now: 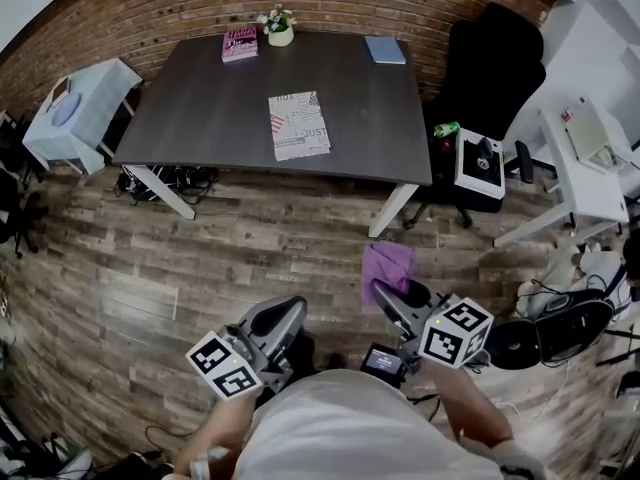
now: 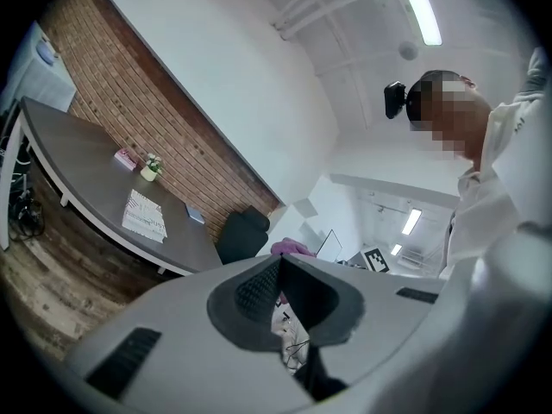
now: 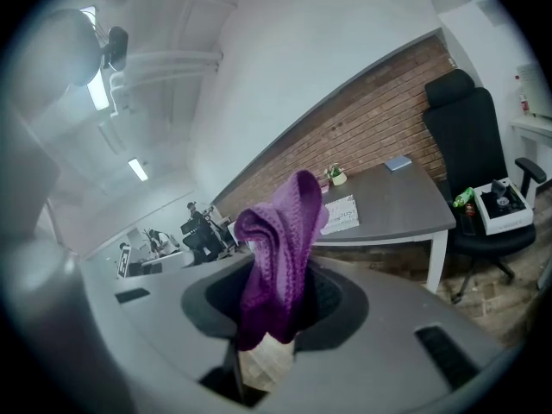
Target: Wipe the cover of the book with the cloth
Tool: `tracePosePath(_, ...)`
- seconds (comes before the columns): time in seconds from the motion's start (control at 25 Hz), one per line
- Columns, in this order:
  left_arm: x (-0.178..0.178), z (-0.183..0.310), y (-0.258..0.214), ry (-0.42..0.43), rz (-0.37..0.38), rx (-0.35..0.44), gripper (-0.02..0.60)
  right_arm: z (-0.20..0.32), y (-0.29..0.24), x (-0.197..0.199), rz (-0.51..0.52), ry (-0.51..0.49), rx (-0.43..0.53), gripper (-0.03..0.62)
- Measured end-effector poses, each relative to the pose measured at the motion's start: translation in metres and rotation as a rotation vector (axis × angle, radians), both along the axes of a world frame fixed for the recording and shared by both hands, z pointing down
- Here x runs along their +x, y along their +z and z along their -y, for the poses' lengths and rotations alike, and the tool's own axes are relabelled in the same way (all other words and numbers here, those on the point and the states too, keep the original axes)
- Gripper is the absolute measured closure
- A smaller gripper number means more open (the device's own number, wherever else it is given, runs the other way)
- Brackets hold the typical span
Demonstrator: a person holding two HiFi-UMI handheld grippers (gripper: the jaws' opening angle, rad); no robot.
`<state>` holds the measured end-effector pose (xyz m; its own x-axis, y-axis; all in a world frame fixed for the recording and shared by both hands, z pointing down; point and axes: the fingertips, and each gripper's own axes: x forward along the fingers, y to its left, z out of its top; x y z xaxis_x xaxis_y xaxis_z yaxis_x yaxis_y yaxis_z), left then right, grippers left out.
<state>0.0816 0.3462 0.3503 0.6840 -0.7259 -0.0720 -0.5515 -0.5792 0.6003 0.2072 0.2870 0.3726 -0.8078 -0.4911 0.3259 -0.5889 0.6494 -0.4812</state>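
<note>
Holding both grippers low above the wood floor [image 1: 150, 268], I note the following state.

Right gripper [image 1: 385, 296]: my jaws stand partly apart and are clamped on the purple cloth [image 1: 388, 265]. In the right gripper view the cloth [image 3: 280, 248] rises out from between the pads as a folded bunch, and its top leans over past the jaw tips. A pale patch shows below the cloth, deep between the jaws; I cannot tell what it is.

Left gripper [image 1: 290, 313]: my jaws are fully together. The left gripper view shows the two dark pads [image 2: 259, 290] meeting with nothing held between them.

The book [image 1: 298, 125] lies flat on the dark table [image 1: 200, 98], well ahead of both grippers and slightly left of the right one. Its printed cover faces up. It sits near the middle of the tabletop, closer to the near edge. From the right gripper it appears just past the cloth's right side [image 3: 341, 214]; from the left gripper it sits far off to the upper left [image 2: 144, 216].

Beyond the book, at the table's far edge:
- a pink book [image 1: 240, 44], far left;
- a small potted plant [image 1: 278, 26], just beside it;
- a blue book [image 1: 385, 50], far right.

A black chair [image 1: 490, 68] stands ahead and to the right of the right gripper, beside the table.
</note>
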Motion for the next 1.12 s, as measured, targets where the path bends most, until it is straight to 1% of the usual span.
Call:
tracePosePath(0.12, -0.025, 0.027, 0.001, 0.005, -0.004, -0.007, 0.574, 0.028, -0.002, -0.025, -0.023, 0.000, 0.008, 0.471)
tracePosePath(0.32, -0.067, 0.064, 0.004, 0.029, 0.009, -0.027, 0.574, 0.071, -0.005, -0.071, -0.045, 0.019, 0.014, 0.470)
tracePosePath(0.52, -0.102, 0.095, 0.014, 0.039, 0.011, -0.037, 0.574, 0.107, 0.000, -0.102, -0.078, 0.040, 0.018, 0.470)
tracePosePath(0.8, -0.131, 0.129, 0.023, 0.029, 0.002, -0.050, 0.574, 0.144, 0.004, -0.131, -0.097, 0.037, 0.006, 0.468)
tracePosePath(0.96, -0.139, 0.150, 0.027, 0.013, 0.008, -0.060, 0.574, 0.168, 0.005, -0.140, -0.104, 0.024, 0.012, 0.468)
tracePosePath(1.12, -0.143, 0.176, 0.035, -0.017, 0.029, -0.074, 0.574, 0.199, 0.012, -0.147, -0.103, -0.008, 0.020, 0.468)
